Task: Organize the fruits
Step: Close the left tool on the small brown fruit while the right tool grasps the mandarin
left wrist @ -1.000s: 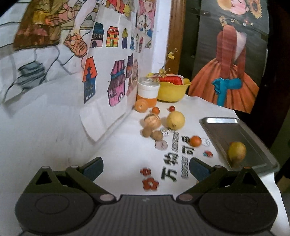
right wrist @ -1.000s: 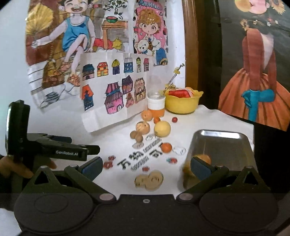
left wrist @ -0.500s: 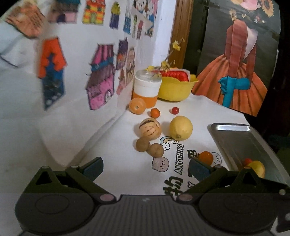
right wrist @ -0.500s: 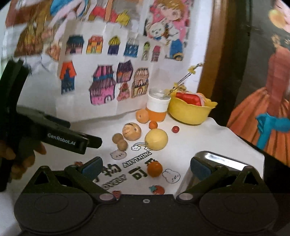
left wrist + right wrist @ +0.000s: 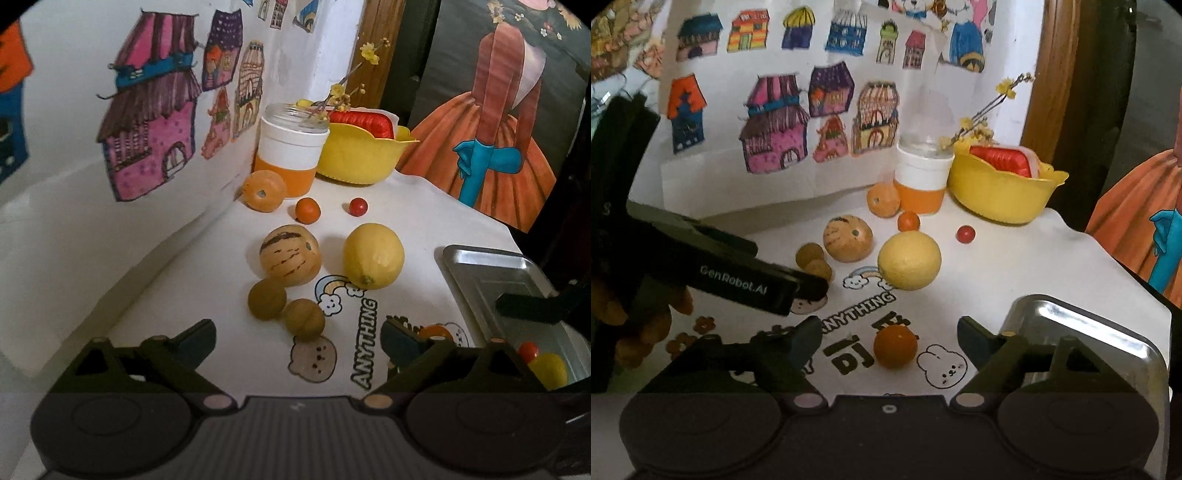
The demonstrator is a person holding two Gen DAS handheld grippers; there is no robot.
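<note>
Loose fruit lies on a white printed cloth. My left gripper (image 5: 297, 338) is open, with two small brown fruits (image 5: 303, 318) just beyond its fingertips, a striped tan melon (image 5: 290, 254) and a yellow lemon (image 5: 373, 255) behind them. My right gripper (image 5: 886, 338) is open, and a small orange (image 5: 895, 346) sits on the cloth between its fingers. The metal tray (image 5: 495, 275) on the right holds a yellow fruit (image 5: 548, 369) and a small red one (image 5: 527, 350). The tray (image 5: 1082, 332) lies right of the right gripper. The left gripper's body (image 5: 738, 275) reaches in from the left.
At the back stand a white-and-orange cup (image 5: 290, 162), a yellow bowl (image 5: 360, 155) with a red object in it, an orange fruit (image 5: 263, 190), a small orange (image 5: 307, 210) and a red berry (image 5: 358, 206). A paper-covered wall rises on the left.
Both grippers have moved forward toward the fruit and stayed open. The small orange now lies between the right gripper's fingers, and the brown fruits are close to the left fingertips.
</note>
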